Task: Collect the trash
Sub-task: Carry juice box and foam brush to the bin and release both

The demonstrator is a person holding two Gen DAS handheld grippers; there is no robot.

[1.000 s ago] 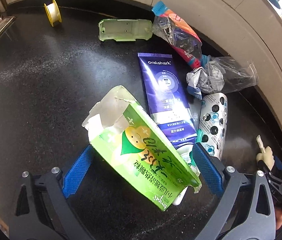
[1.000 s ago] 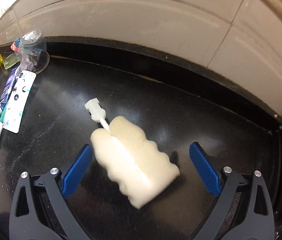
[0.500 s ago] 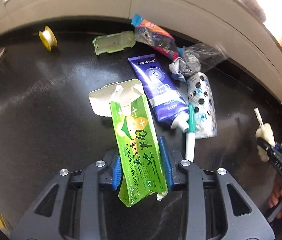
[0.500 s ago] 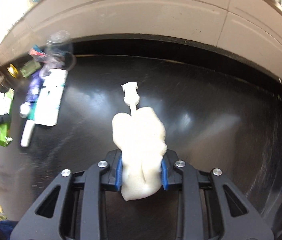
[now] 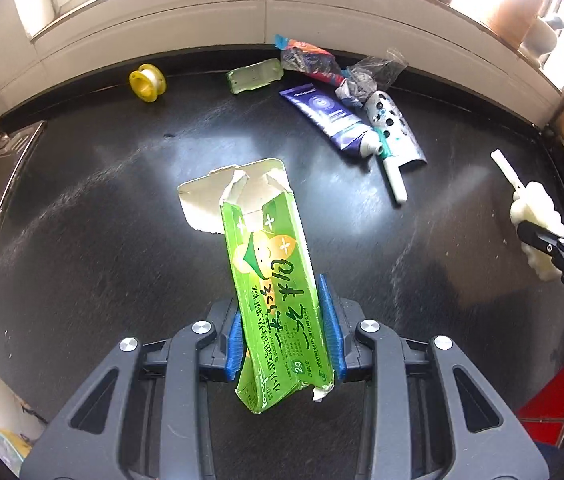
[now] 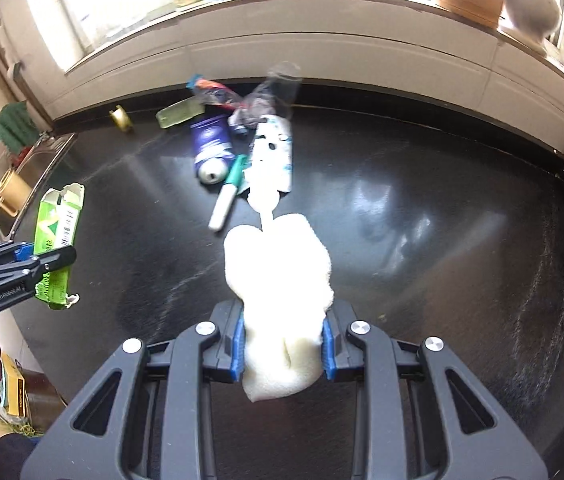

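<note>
Green carton point(image 5: 277, 292) pinched in left claw point(image 5: 284, 332); sponge brush point(image 6: 279, 300) in right claw point(image 6: 284, 344).

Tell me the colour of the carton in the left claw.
Bright green carton with white torn flaps, clearest in the left wrist view.

"29" on green carton point(image 5: 277, 292), "DAS" on right tongs point(image 5: 562, 246), "GenRobot.AI" on left tongs point(image 6: 27, 268)

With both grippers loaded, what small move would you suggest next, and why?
Probably carry both away to a bin: the left gripper is shut on the green carton, the right gripper on the foam sponge, both already lifted.
</note>
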